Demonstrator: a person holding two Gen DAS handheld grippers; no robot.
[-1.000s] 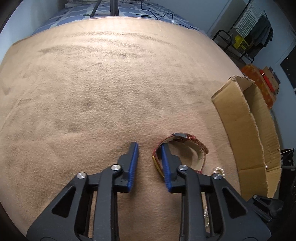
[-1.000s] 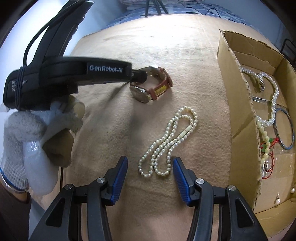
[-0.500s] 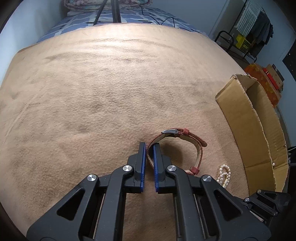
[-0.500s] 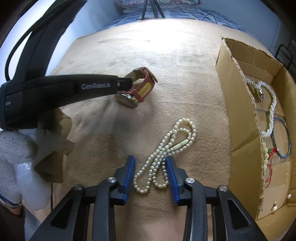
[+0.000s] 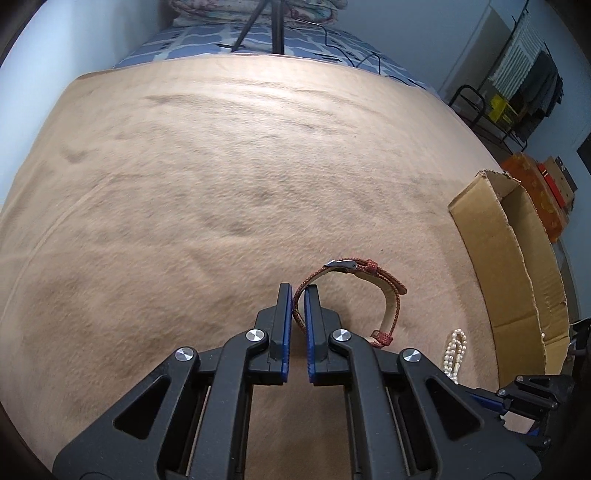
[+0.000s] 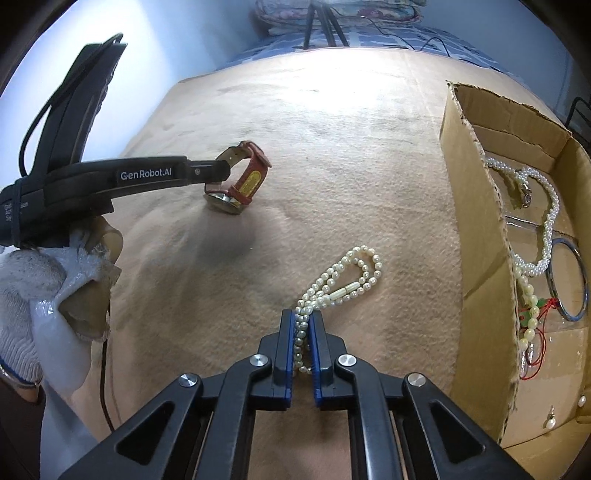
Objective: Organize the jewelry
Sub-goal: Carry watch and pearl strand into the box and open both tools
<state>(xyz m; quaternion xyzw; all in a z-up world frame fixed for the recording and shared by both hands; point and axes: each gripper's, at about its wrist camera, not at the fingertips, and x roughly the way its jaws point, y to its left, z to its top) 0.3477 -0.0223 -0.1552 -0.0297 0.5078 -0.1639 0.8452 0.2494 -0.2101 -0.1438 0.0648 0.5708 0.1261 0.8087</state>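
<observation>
Left gripper (image 5: 298, 291) clamped on the red strap of a wristwatch (image 5: 391, 295), jaws having just closed, strap pinched between the blue pads; watch lifted at the strap end, dial side tipped down against the tan blanket (image 5: 192, 192), as seen from the right wrist view. Right gripper (image 6: 303, 321) shut on a pearl bead string (image 6: 347, 284), jaws just drawn together, several strands squeezed between the pads, the rest of the loop trailing forward across the blanket. Held by a white knitted glove (image 6: 26, 280), visible at the left edge of the right view. To the right, an open cardboard box (image 6: 476, 236), its near wall standing between the bead string and the box floor. Inside: a white pearl necklace (image 6: 546, 229), a metal bangle (image 6: 580, 280), a pale bead strand with red thread (image 6: 528, 314), small loose pearls. Beyond the blanket, tripod legs (image 5: 273, 29), black cables on a blue patterned sheet, a clothes rack at far right.
</observation>
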